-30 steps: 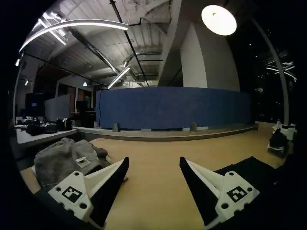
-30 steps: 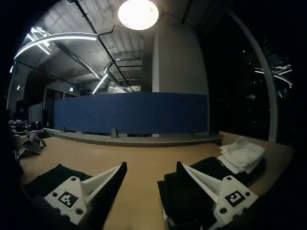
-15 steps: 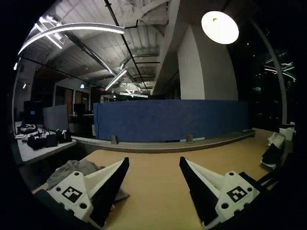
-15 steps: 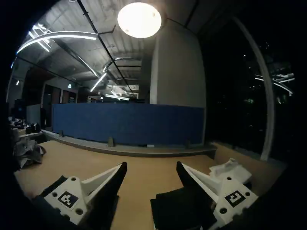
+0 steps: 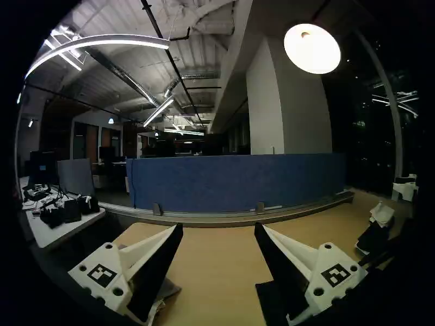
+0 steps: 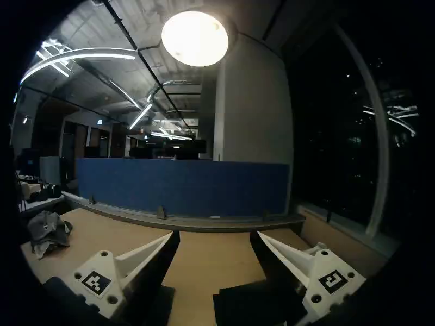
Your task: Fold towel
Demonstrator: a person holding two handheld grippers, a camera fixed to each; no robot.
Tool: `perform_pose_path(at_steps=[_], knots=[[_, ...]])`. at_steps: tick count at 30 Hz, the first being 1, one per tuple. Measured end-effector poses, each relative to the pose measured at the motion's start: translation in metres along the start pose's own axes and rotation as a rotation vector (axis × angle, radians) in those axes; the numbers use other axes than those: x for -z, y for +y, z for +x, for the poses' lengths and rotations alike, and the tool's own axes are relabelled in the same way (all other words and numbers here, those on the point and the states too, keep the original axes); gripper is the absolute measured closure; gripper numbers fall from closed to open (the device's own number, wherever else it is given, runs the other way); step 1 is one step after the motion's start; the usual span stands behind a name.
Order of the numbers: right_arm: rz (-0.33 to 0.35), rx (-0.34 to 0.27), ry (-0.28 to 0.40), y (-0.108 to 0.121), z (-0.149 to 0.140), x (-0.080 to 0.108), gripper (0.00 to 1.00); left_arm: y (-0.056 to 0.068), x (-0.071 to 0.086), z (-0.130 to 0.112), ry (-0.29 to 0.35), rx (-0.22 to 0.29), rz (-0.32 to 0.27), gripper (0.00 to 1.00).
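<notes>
Two open grippers hover over a long, pale wooden table (image 5: 217,271) in a dim office. The table is backed by a low blue partition (image 5: 234,182). Behind the partition rises a broad white column (image 5: 283,103), with a round lamp (image 5: 312,48) glowing beside it. Curved strip lights (image 5: 103,41) run under the bare ceiling with its pipes.

The left gripper (image 5: 217,225) has its fingers well apart, with nothing between them. The right gripper (image 6: 213,232) is the same, spread wide and holding nothing.

The left gripper view takes in a side desk (image 5: 60,228) off to the left, scattered with dark gear too small to make out. At the table's far right edge it shows a small pile (image 5: 382,213), white cloth over dark.

The right gripper view looks toward a tall dark window (image 6: 337,163) on the right. It finds the grey towel (image 6: 49,231) lying crumpled near the table's left edge, well apart from the fingers. In the left gripper view a grey corner (likely the same towel) shows just under the left-hand finger.

Black cloth (image 6: 239,304) lies flat on the table below the right gripper's fingers. A similar dark piece sits under the left gripper's right-hand finger.
</notes>
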State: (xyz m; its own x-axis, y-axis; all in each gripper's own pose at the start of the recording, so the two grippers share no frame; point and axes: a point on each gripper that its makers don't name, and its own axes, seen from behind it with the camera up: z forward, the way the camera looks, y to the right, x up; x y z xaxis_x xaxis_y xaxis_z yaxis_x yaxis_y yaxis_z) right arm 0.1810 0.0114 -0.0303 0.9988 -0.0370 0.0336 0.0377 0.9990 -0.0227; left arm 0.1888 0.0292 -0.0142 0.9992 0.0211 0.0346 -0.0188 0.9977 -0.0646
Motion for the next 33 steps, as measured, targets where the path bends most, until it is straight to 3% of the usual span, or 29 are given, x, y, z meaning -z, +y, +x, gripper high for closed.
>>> perform_pose_path(at_steps=[7, 15, 24, 27, 33], knots=[[0.043, 0.01, -0.038, -0.009, -0.001, 0.005, 0.0, 0.012, 0.003, -0.006, -0.055, -0.017, -0.062, 0.02], [0.216, 0.055, -0.185, -0.047, -0.023, 0.015, 0.0, 0.042, 0.017, -0.033, -0.196, -0.06, -0.24, 0.02], [0.431, 0.154, -0.37, -0.085, -0.05, 0.038, 0.0, 0.07, 0.043, -0.065, -0.359, -0.089, -0.439, 0.02], [0.472, 0.178, -0.396, -0.091, -0.054, 0.042, 0.0, 0.073, 0.046, -0.071, -0.388, -0.094, -0.463, 0.02], [0.491, 0.192, -0.419, -0.094, -0.062, 0.045, 0.0, 0.076, 0.05, -0.08, -0.402, -0.123, -0.473, 0.02]])
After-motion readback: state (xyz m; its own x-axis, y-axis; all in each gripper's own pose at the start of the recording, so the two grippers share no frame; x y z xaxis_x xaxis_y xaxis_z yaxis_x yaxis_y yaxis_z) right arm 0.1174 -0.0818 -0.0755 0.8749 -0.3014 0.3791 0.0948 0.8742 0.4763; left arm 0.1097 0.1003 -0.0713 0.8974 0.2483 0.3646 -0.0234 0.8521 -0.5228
